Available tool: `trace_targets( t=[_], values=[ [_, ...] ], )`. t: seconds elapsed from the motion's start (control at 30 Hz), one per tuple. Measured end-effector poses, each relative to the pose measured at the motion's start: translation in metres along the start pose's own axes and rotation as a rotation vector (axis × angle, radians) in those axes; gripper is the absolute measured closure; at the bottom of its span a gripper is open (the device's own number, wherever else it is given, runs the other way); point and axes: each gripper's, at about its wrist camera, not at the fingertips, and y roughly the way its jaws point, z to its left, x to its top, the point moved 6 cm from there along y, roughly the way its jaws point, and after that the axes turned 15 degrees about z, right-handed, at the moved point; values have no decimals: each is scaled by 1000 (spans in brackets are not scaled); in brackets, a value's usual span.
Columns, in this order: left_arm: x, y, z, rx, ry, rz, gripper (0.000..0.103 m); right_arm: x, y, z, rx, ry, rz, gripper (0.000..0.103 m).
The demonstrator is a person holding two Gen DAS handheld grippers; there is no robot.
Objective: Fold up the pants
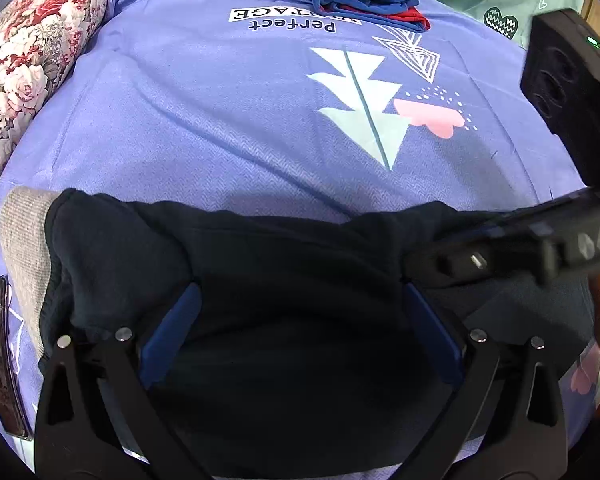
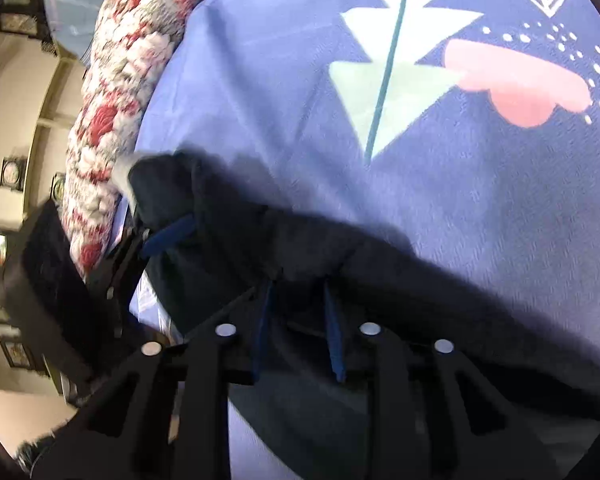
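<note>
Dark pants (image 1: 284,264) lie under the spread left claw (image 1: 300,300); right claw (image 2: 298,300) seemingly pinches them.

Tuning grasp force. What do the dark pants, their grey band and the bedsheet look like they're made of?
Dark pants: thick, soft matte knit, probably fleece or jersey; they bunch in rounded folds with no sheen.
Grey band: ribbed knit, fine parallel ridges visible, likely elastic.
Bedsheet: thin printed woven fabric, faint herringbone texture, shallow creases; cotton or a blend, can't tell.
</note>
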Motion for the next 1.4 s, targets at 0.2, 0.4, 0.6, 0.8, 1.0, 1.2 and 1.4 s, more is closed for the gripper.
trace_targets(
  t=[0.2, 0.4, 0.6, 0.8, 1.0, 1.2, 1.4],
  values=[
    [-8, -6, -1, 6, 0, -7, 2, 4, -10, -1, -26, -22, -78, 92],
    [-18, -2, -7, 66, 78, -20, 2, 8, -49, 23, -132, -131, -231, 94],
    [-14, 4, -5, 51, 85, -16, 2, 37, -15, -1, -340, -220, -240, 95],
    [-12, 0, -4, 27, 84, -5, 2, 42, -48, -27, -434, -224, -327, 82],
    [-6, -26, 0, 19, 44, -72, 2, 13, -93, -30, -319, -159, -425, 80],
    [6, -42, 26, 53, -53, -111, 2, -14, -22, -2, -479, -328, -250, 83],
    [3, -46, 76, 153, -174, -106, 2, -8, -77, -37, -613, -104, -470, 89]
  ],
)
